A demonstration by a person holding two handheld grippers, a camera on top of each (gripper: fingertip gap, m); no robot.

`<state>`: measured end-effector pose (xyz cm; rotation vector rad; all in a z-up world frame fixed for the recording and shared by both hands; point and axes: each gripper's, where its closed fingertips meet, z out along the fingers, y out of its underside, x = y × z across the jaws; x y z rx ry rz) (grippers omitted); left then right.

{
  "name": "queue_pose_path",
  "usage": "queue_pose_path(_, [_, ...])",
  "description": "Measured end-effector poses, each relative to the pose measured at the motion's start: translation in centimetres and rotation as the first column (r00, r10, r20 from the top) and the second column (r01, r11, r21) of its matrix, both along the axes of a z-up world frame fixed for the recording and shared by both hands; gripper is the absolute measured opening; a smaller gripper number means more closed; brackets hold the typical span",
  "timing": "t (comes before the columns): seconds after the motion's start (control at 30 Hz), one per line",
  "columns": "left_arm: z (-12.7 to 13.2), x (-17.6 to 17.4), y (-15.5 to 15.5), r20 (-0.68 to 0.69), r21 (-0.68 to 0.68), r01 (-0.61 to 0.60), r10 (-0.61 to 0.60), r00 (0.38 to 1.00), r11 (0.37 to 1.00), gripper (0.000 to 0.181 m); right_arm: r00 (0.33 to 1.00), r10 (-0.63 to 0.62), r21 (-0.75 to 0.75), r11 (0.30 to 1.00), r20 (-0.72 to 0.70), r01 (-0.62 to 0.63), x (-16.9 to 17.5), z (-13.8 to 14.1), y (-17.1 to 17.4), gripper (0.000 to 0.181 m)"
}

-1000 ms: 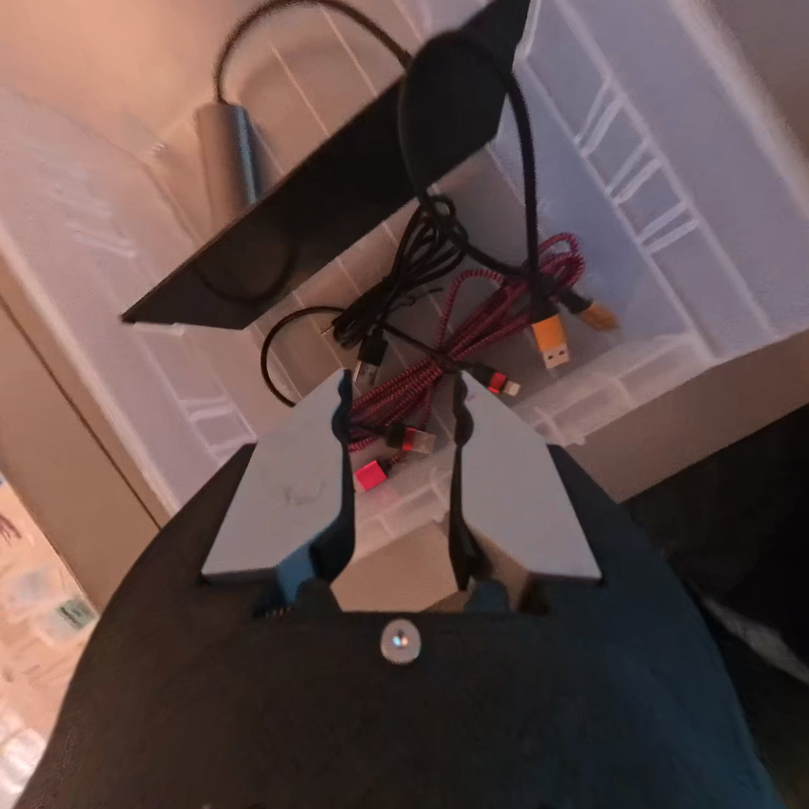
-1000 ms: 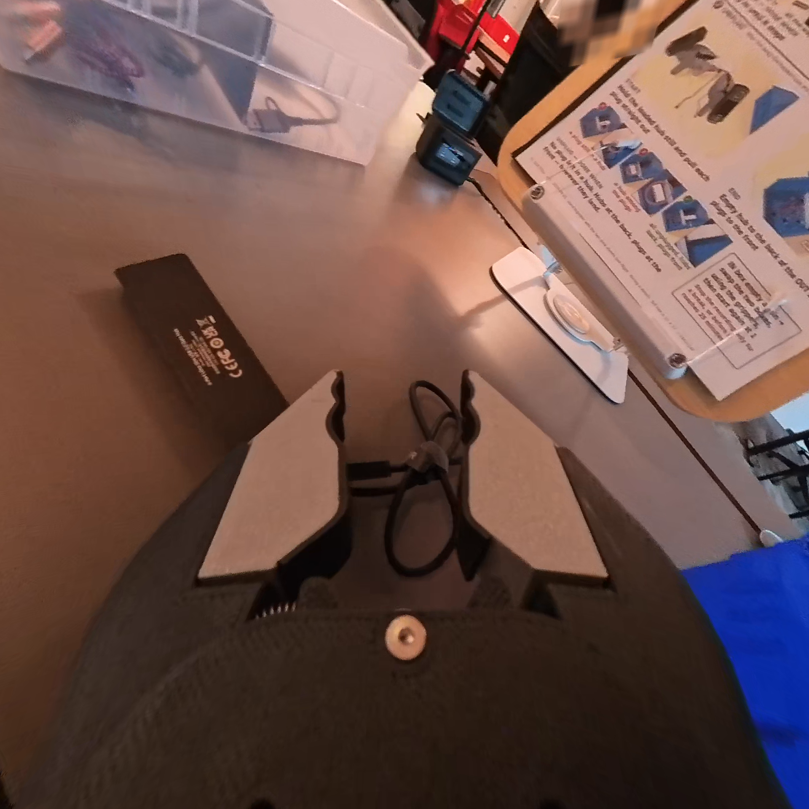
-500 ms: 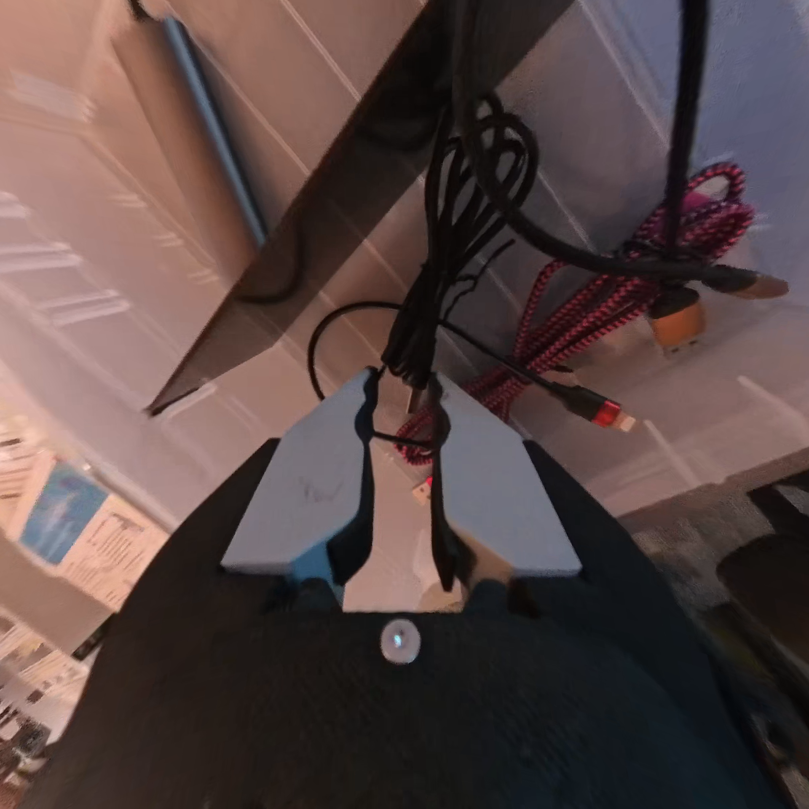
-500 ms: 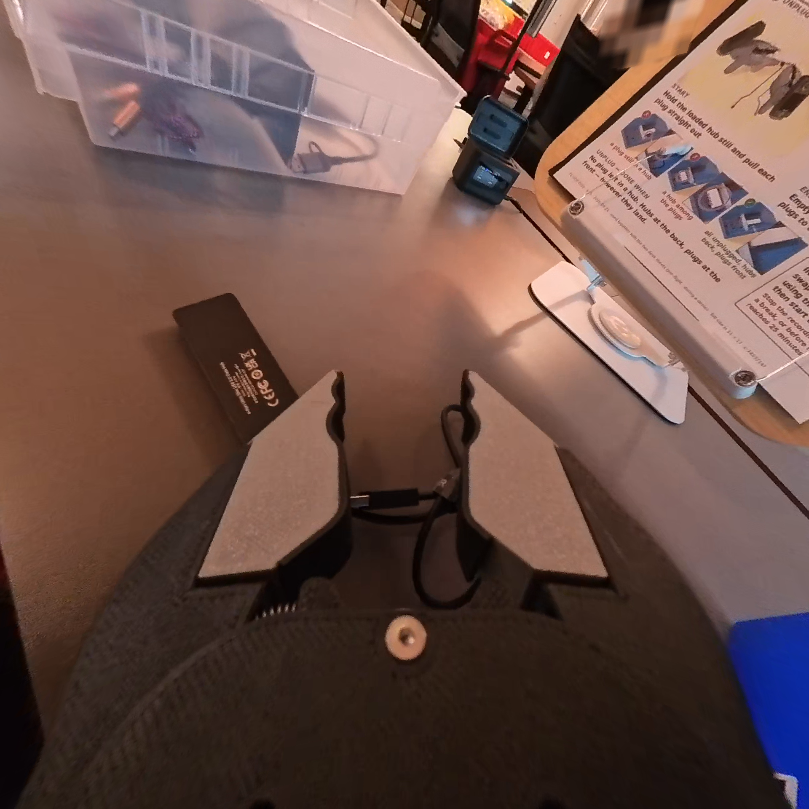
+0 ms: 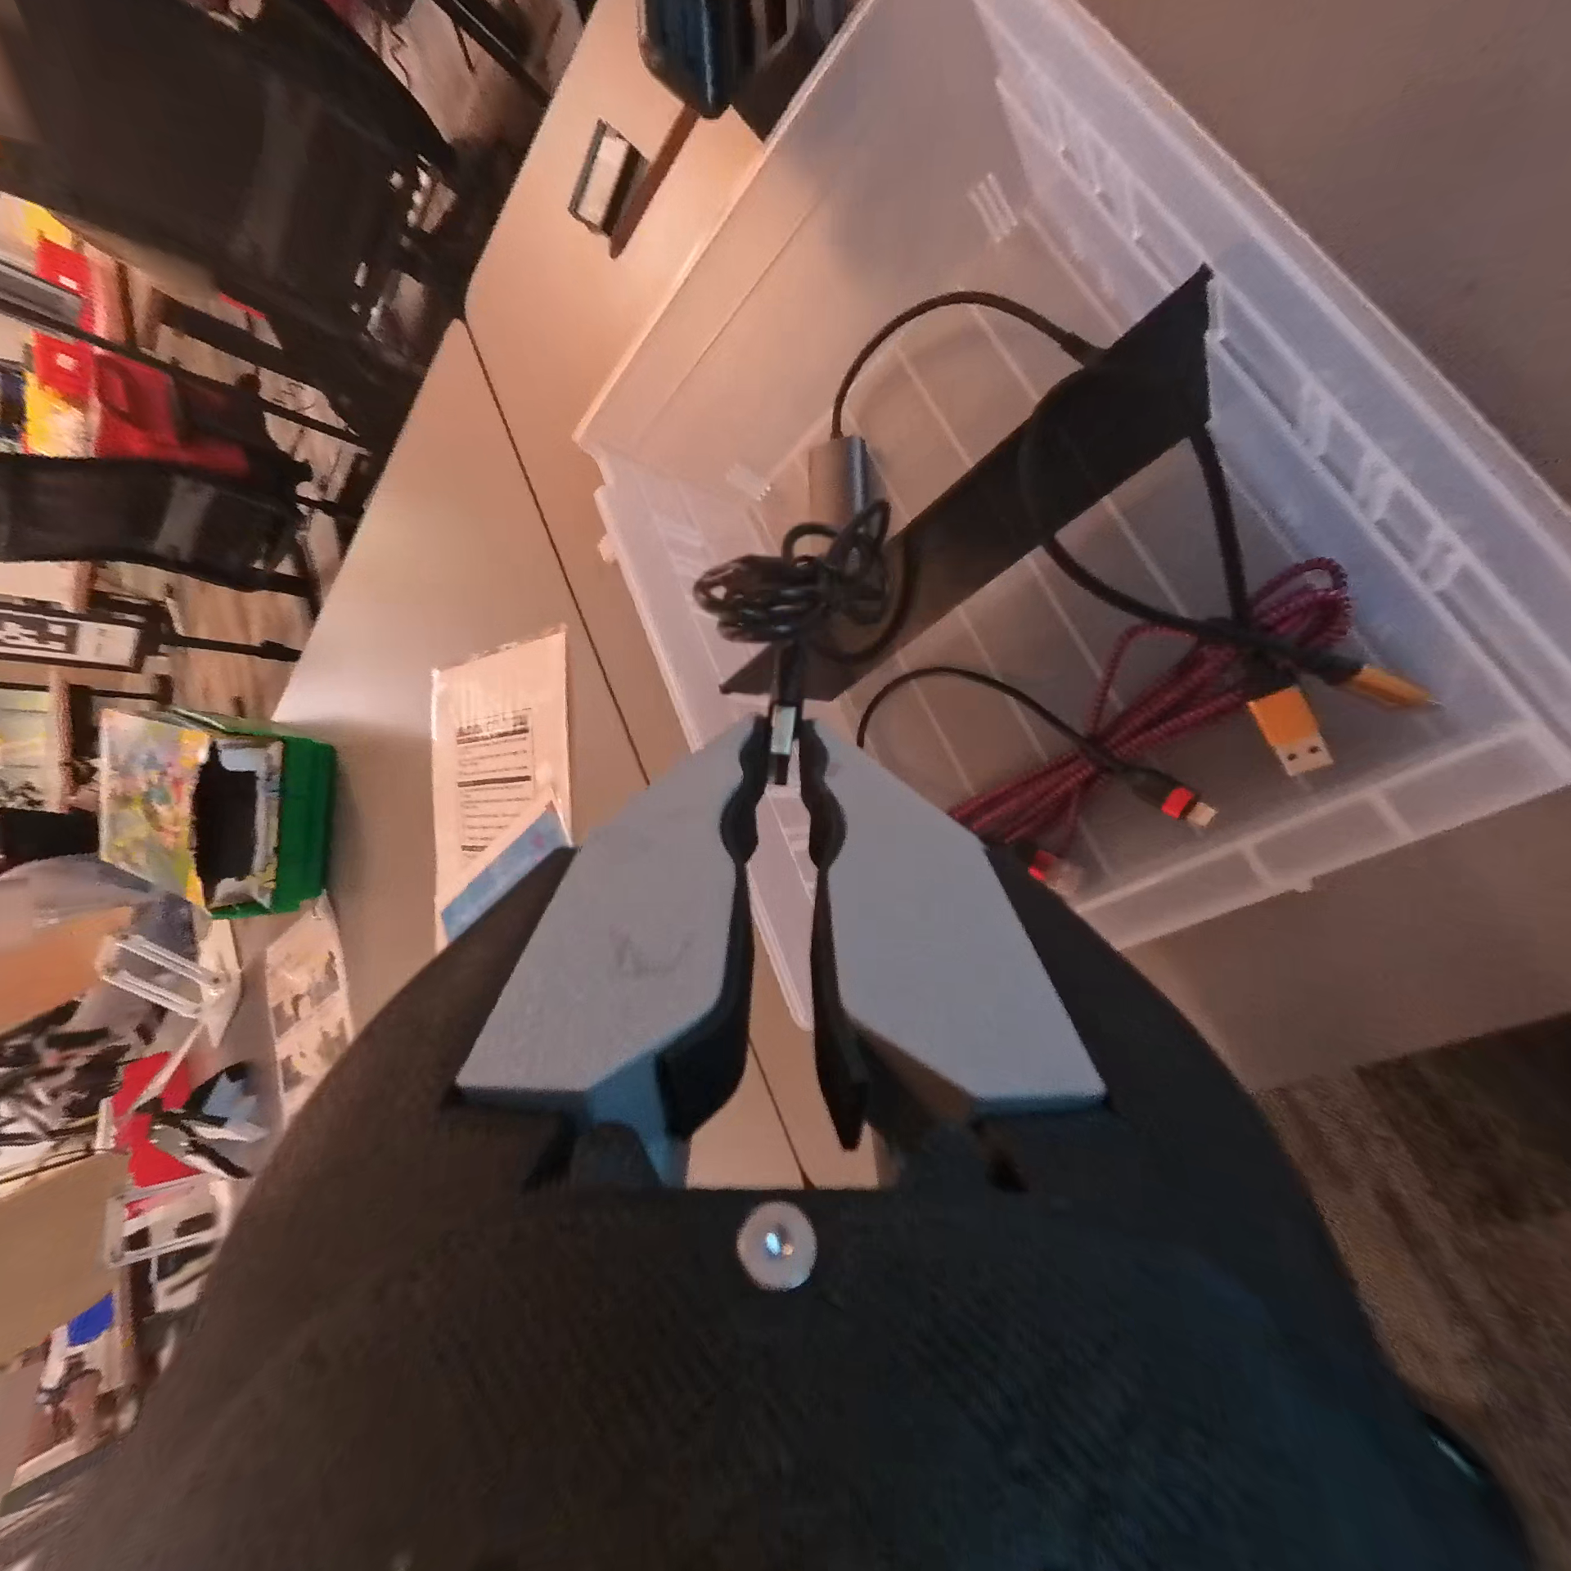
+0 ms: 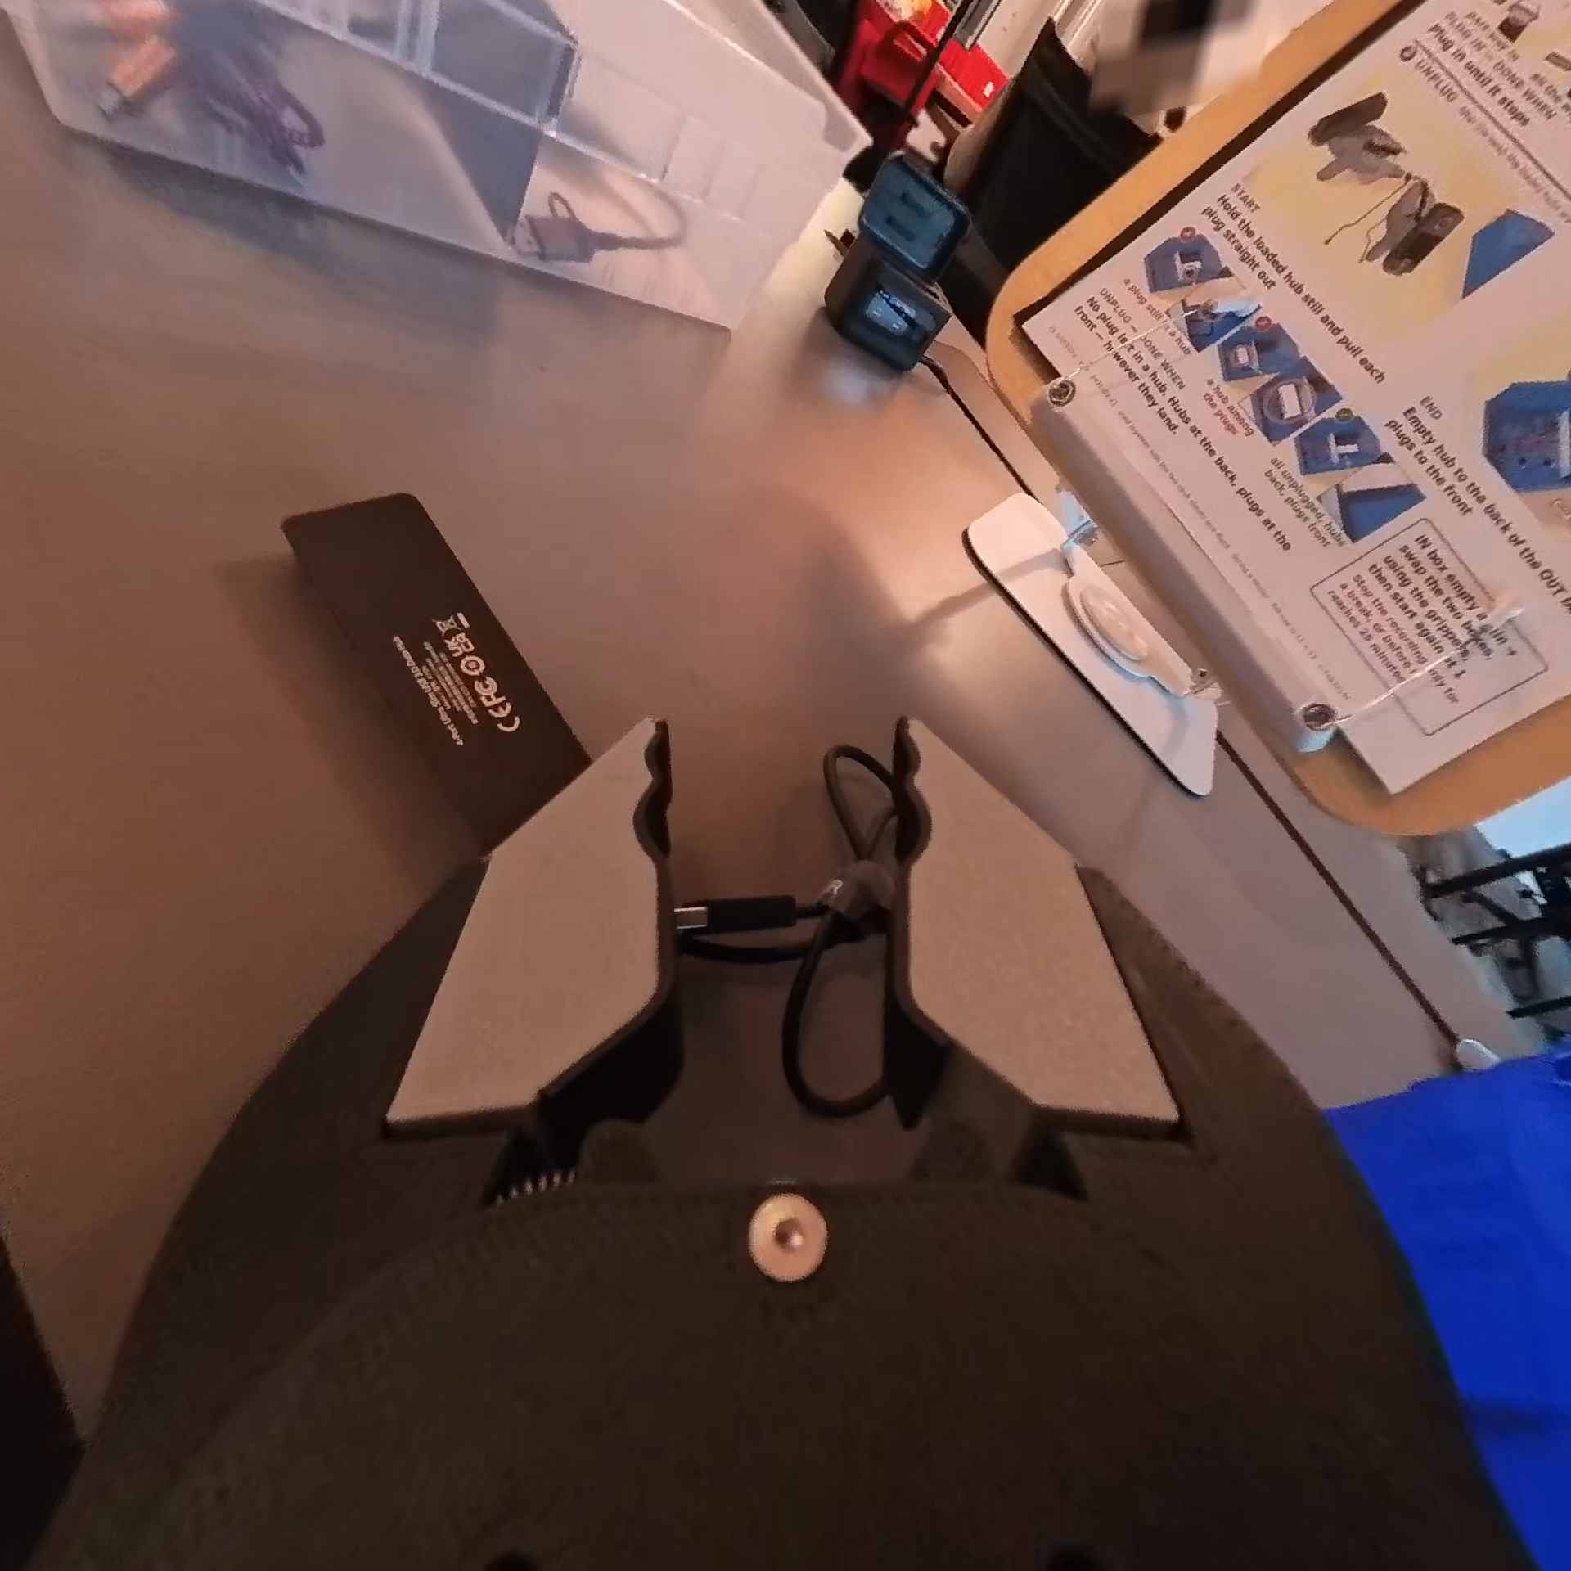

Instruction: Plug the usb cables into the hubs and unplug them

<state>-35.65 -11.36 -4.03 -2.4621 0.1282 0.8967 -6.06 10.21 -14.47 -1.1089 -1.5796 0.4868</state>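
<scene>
The left gripper [image 5: 780, 748] is clamped on the plug of a black USB cable [image 5: 795, 586], whose coiled bundle hangs beyond the fingertips, above the clear plastic bin [image 5: 1003, 238]. Inside the bin lie a red braided cable [image 5: 1139, 731], an orange-plug cable [image 5: 1288, 731], a grey hub [image 5: 842, 467] with its lead, and a black divider panel [image 5: 1097, 450]. The right gripper [image 6: 782, 748] is spread apart and grips nothing; a short black cable [image 6: 837, 927] lies on the table [image 6: 255, 382] between its fingers, its plug pointing toward the left finger. A black rectangular hub [image 6: 433, 646] lies flat on the table just beside the left finger. An instruction sheet [image 6: 1326, 357] on a board stands to the right, near a small dark charger [image 6: 901, 272].
</scene>
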Motion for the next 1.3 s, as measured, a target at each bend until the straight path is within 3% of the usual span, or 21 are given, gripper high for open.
queue_pose_path(0.13, [2.1, 1.9, 0.6, -0.064, 0.053, 0.037, -0.034, 0.997, 0.998, 0.005, 1.0, -0.019, 0.041, 0.999, 0.012, 0.018, 0.1, -0.2, 0.1, 0.049])
queue_pose_path(0.23, [4.4, 5.1, 1.2, -0.075, 0.096, 0.122, -0.116, 0.991, 0.988, 0.005, 0.999, 0.037, -0.054, 0.998, 0.014, -0.037, 0.1, -0.2, -0.8, 0.052])
queue_pose_path(0.33, [4.8, 10.1, 2.7, -0.049, 0.122, 0.277, -0.273, 0.961, 0.953, 0.005, 0.99, 0.139, -0.166, 0.976, -0.024, -0.141, 0.0, 0.5, -2.0, 0.06])
queue_pose_path(0.47, [3.5, 16.1, 5.3, -0.053, 0.159, 0.447, -0.444, 0.894, 0.88, 0.005, 0.966, 0.237, -0.264, 0.93, -0.105, -0.256, 0.7, 3.3, -3.4, 0.058])
queue_pose_path(0.67, [-1.5, 24.8, 10.2, -0.065, 0.136, 0.704, -0.703, 0.709, 0.697, 0.005, 0.934, 0.357, -0.154, 0.922, -0.022, -0.356, 2.4, 9.1, -6.8, 0.065])
queue_pose_path(0.8, [-3.6, 29.2, 12.9, -0.013, 0.193, 0.792, -0.806, 0.592, 0.579, 0.005, 0.897, 0.426, -0.09, 0.904, 0.121, -0.417, 2.3, 7.7, -8.7, 0.083])
queue_pose_path(0.83, [-3.9, 30.6, 13.1, 0.021, 0.236, 0.809, -0.836, 0.549, 0.537, 0.005, 0.893, 0.424, -0.069, 0.906, 0.149, -0.418, 2.0, 6.8, -8.6, 0.072])
queue_pose_path(0.87, [-4.3, 31.7, 13.3, 0.05, 0.273, 0.822, -0.861, 0.506, 0.499, 0.005, 0.896, 0.412, -0.042, 0.91, 0.165, -0.411, 1.8, 6.1, -8.4, 0.039])
queue_pose_path(0.9, [-4.9, 32.3, 13.4, 0.074, 0.286, 0.826, -0.871, 0.486, 0.485, 0.005, 0.895, 0.408, -0.025, 0.912, 0.18, -0.41, 1.8, 5.4, -8.1, 0.027])
queue_pose_path(1.03, [-8.9, 31.1, 13.7, 0.152, 0.21, 0.8, -0.827, 0.541, 0.562, 0.003, 0.899, 0.327, -0.02, 0.942, 0.29, -0.336, 3.2, 2.4, -5.7, 0.023])
queue_pose_path(1.13, [-12.3, 27.2, 13.2, 0.251, 0.064, 0.69, -0.68, 0.689, 0.721, 0.032, 0.925, 0.192, -0.041, 0.981, 0.329, -0.189, 4.9, 1.0, -2.0, 0.023])
queue_pose_path(1.17, [-13.2, 26.4, 12.9, 0.299, 0.041, 0.662, -0.642, 0.706, 0.748, 0.046, 0.926, 0.174, -0.078, 0.985, 0.336, -0.157, 5.6, 0.7, -1.4, 0.024])
queue_pose_path(1.2, [-13.9, 26.2, 12.7, 0.356, 0.032, 0.647, -0.613, 0.705, 0.762, 0.061, 0.931, 0.148, -0.098, 0.988, 0.335, -0.122, 6.0, 0.6, -0.8, 0.023])
queue_pose_path(1.23, [-14.6, 26.2, 12.5, 0.409, 0.026, 0.636, -0.589, 0.697, 0.771, 0.066, 0.935, 0.118, -0.103, 0.991, 0.333, -0.089, 6.3, 0.6, -0.2, 0.023])
queue_pose_path(1.3, [-15.2, 26.3, 13.0, 0.451, 0.053, 0.623, -0.575, 0.683, 0.781, 0.064, 0.936, 0.047, -0.086, 0.996, 0.348, -0.017, 6.7, 0.0, 1.2, 0.023])
